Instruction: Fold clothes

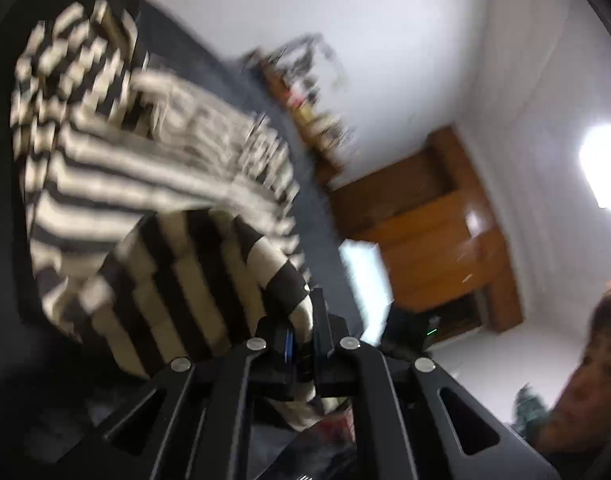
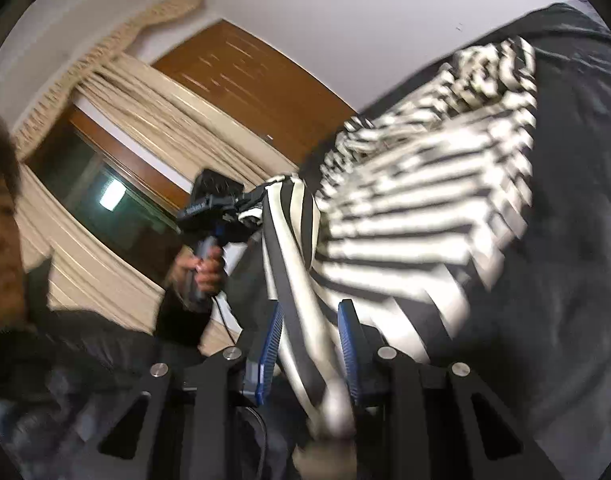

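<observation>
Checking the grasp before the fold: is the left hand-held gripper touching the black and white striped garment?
Touching. The left wrist view shows the left hand-held gripper shut on a bunched edge of the black and white striped garment, fabric pinched between its fingers.

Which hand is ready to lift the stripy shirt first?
Left, probably. The left gripper is already shut on the black-and-white striped knit shirt. The right gripper has fabric between its jaws, but they look not yet clamped.

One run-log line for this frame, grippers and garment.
left gripper: shut on black-and-white striped knit garment | right gripper: open, garment between pads | stage: garment lifted, unfolded
</observation>
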`<state>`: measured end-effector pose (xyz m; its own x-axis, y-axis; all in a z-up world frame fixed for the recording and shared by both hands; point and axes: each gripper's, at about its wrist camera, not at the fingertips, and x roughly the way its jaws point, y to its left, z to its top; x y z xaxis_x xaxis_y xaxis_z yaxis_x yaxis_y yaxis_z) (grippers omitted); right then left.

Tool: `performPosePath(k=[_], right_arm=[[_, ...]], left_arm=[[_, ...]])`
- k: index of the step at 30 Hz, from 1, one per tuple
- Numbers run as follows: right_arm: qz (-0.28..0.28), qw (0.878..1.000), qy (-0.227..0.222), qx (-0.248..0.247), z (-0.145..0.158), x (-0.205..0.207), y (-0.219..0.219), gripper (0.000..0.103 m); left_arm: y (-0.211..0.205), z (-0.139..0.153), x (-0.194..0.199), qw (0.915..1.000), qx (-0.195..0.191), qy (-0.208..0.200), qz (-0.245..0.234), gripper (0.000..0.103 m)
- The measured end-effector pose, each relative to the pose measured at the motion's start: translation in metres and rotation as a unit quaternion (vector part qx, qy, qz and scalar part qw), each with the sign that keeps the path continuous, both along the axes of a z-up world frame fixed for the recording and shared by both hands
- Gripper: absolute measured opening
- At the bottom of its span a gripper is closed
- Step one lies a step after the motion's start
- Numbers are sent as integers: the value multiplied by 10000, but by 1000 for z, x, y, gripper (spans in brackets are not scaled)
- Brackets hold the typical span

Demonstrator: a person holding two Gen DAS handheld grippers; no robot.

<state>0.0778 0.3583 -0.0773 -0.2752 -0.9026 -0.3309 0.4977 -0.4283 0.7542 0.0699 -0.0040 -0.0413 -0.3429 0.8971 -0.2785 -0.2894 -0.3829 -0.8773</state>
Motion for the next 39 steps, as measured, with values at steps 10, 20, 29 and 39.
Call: performPosePath(k=[10, 20, 29, 39], right_arm=[[-451, 9523, 1489, 2623, 46, 0, -41, 75], [966, 8995, 2295, 3591, 31, 53, -115, 76], [1344, 8814, 2177, 3971, 5, 62, -137, 76], [1453, 8653, 2082, 4322, -12, 63, -139, 75]], left_arm=[[-36, 47, -23, 9968, 286, 557, 498, 7], [-25, 68, -35, 9960, 307, 783, 318, 8], [-27, 68, -33, 9960, 317, 745, 386, 8], [-36, 70, -29, 9951, 310, 765, 542, 8]])
